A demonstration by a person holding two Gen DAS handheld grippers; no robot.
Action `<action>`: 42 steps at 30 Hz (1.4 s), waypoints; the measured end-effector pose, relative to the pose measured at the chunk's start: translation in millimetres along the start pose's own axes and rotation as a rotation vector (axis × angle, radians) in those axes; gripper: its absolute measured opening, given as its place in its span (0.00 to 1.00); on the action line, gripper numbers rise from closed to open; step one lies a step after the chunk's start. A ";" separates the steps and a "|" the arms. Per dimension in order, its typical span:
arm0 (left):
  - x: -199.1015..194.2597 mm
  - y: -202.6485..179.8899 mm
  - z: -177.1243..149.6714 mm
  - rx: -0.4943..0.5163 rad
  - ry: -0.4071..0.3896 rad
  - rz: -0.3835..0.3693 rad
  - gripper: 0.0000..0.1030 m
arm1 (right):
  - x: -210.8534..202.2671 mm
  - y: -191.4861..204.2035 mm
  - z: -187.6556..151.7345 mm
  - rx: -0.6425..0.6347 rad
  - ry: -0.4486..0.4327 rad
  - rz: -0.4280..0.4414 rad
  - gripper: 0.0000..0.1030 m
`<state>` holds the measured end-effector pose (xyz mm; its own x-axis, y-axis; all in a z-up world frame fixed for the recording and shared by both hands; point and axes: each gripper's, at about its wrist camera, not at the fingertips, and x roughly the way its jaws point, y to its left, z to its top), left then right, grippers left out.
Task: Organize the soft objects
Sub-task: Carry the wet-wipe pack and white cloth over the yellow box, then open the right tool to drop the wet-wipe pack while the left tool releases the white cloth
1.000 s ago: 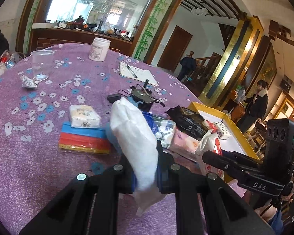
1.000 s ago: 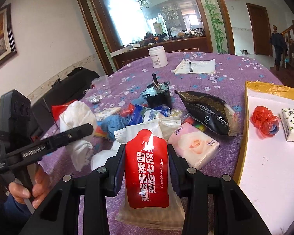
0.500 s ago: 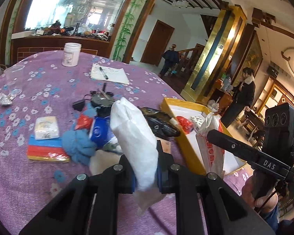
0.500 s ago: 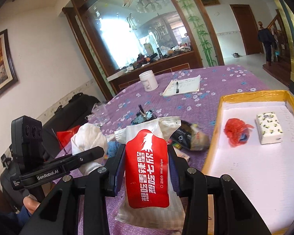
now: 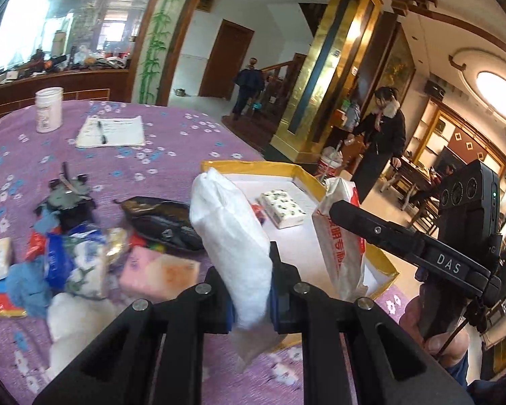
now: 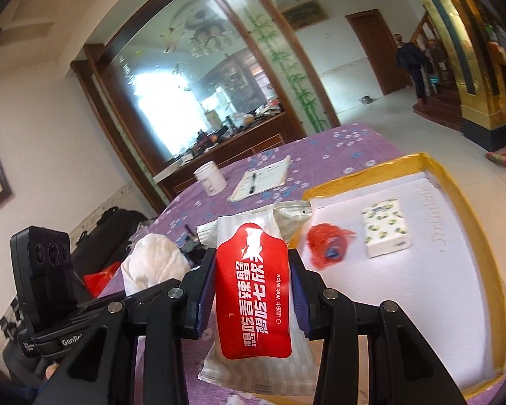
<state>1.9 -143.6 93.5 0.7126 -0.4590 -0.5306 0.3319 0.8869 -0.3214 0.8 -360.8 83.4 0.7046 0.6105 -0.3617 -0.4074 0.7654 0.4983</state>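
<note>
My left gripper [image 5: 251,290] is shut on a white soft cloth pack [image 5: 231,236], held upright above the purple tablecloth near the yellow-rimmed white tray [image 5: 307,179]. My right gripper [image 6: 251,287] is shut on a red and white wet wipe pack [image 6: 254,290], raised at the tray's [image 6: 455,202] left rim. The same wet wipe pack [image 5: 340,243] and right gripper [image 5: 371,226] show at the right of the left wrist view. In the tray lie a red crumpled bag [image 6: 327,243] and a patterned tissue pack [image 6: 386,226].
A pile of soft packs stays on the table: a pink pack [image 5: 158,270], a black pouch [image 5: 162,217], blue cloth [image 5: 27,283], a white wad [image 5: 74,320]. Farther back stand a white jar [image 5: 49,109] and a notepad with pen [image 5: 111,131]. A person [image 5: 383,141] stands beyond the table.
Both grippers have swung right toward the tray with their packs still held. The tray now fills more of both views and the pile has slid left.
</note>
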 end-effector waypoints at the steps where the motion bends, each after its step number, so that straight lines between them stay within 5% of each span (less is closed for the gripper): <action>1: 6.8 -4.6 1.3 0.005 0.011 -0.012 0.14 | -2.4 -8.2 1.3 0.019 -0.007 -0.017 0.43; 16: 123.3 -55.4 3.9 0.053 0.200 -0.134 0.14 | -4.0 -98.6 6.3 0.218 0.006 -0.298 0.43; 33: 126.4 -55.3 -6.7 0.062 0.220 -0.124 0.15 | 11.9 -95.2 4.0 0.150 0.060 -0.403 0.47; 35: 124.7 -56.6 -6.5 0.071 0.215 -0.114 0.19 | 13.6 -93.5 3.1 0.143 0.066 -0.409 0.48; 39: 116.7 -58.6 -6.0 0.082 0.179 -0.093 0.56 | 12.7 -90.5 2.6 0.143 0.061 -0.410 0.64; 42: 109.8 -57.1 -4.5 0.082 0.151 -0.085 0.63 | 8.1 -87.3 3.7 0.135 0.043 -0.420 0.65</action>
<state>58.4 -244.9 50.0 0.5815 -0.5294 -0.6177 0.4405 0.8432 -0.3081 44.3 -423.4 39.8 0.7670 0.2624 -0.5855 -0.0092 0.9170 0.3989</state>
